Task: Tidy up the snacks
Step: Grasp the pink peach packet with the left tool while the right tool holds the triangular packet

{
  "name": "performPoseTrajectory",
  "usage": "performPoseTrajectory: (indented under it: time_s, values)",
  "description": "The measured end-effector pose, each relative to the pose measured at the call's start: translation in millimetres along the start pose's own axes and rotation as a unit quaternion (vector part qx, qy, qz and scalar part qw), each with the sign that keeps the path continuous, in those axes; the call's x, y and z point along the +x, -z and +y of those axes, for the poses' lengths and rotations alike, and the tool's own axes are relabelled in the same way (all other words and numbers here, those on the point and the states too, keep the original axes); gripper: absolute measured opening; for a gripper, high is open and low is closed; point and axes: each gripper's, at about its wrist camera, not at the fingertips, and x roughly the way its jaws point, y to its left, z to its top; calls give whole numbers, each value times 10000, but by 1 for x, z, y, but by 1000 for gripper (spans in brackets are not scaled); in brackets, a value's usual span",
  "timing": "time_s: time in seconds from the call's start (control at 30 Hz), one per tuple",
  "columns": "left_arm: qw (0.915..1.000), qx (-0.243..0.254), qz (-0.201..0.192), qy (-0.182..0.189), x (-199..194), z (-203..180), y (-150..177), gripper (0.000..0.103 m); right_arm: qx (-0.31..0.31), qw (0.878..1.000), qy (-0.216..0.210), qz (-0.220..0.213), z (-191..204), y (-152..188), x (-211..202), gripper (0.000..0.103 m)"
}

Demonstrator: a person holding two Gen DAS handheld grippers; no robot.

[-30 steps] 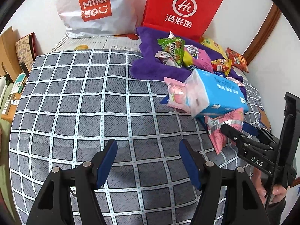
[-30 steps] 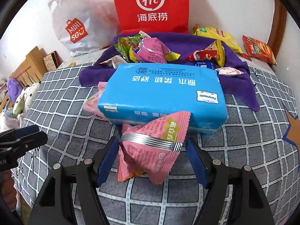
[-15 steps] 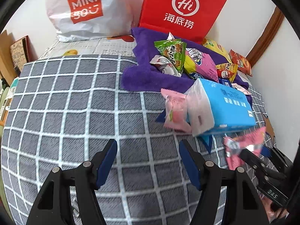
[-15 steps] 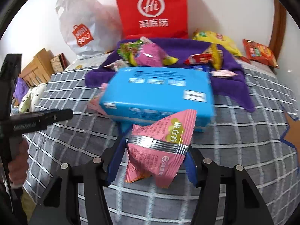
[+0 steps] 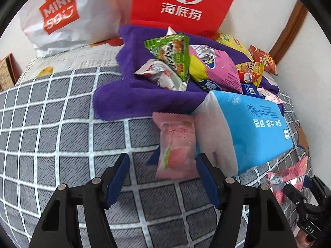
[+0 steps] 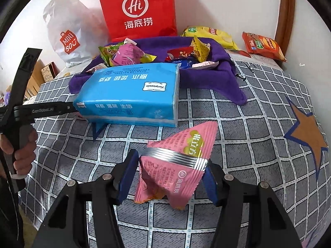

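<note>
**Right gripper clamps a pink snack; left gripper spread before the peach packet**

The right gripper (image 6: 169,175) points forward over the grey checked bedspread (image 6: 258,128), its blue-padded jaws closed on a pink triangular foil snack packet with a silver band (image 6: 178,165), held just above the cover. The left gripper (image 5: 163,177) reaches low across the same bedspread with jaws spread wide and nothing between them; a pale pink flat packet printed with a peach (image 5: 175,144) lies just beyond its fingertips, leaning against the end of a blue plastic-wrapped pack of tissues (image 6: 130,97).

Behind the tissue pack, a rumpled purple towel (image 5: 132,99) spreads toward the far edge of the bed and carries a heap of snacks: a green triangular packet (image 5: 173,53), a pink and yellow bag (image 5: 215,70), and small red and yellow packets (image 6: 190,52). A yellow bag (image 6: 211,35) and an orange bag (image 6: 262,45) lie near the far right corner. A red paper bag (image 6: 138,10) and a white plastic shopping bag (image 5: 68,14) stand against the wall.
</note>
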Motion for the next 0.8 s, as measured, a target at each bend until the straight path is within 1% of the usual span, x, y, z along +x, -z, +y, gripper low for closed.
performPoseTrajectory:
  time_s: [0.07, 0.13, 0.17, 0.2, 0.23, 0.3, 0.47, 0.63, 0.8]
  values:
    - [10000, 53, 0, 5, 3, -3, -1, 57, -55, 10000, 31, 0, 2, -1, 1, 58]
    - [10000, 85, -28, -13, 4, -5, -1, 43, -163, 9998, 108, 8, 5, -2, 2, 58]
    - [9999, 107, -50, 9, 4, -6, -1, 38, -234, 9996, 157, 1, 8, -2, 2, 58]
    - [9999, 122, -48, 56, 3, -6, 0, 36, -311, 9993, 212, -16, 11, -2, 1, 58]
    - [9999, 119, -69, 101, 0, -6, 1, 32, -354, 9991, 242, -24, 13, -2, 1, 58]
    - [9998, 91, -111, 136, -5, -4, 3, 30, -430, 9986, 293, -31, 16, -1, 0, 58]
    - [9997, 12, -128, 210, -23, 1, 13, 27, -358, 9992, 184, -59, 19, 2, -7, 57]
    - [9995, -23, -136, 301, -46, 2, 34, 26, -347, 9992, 80, -158, 26, 7, -19, 57]
    - [9996, 32, -92, 257, -61, 0, 56, 26, -408, 9990, -58, -199, 36, 12, -25, 57]
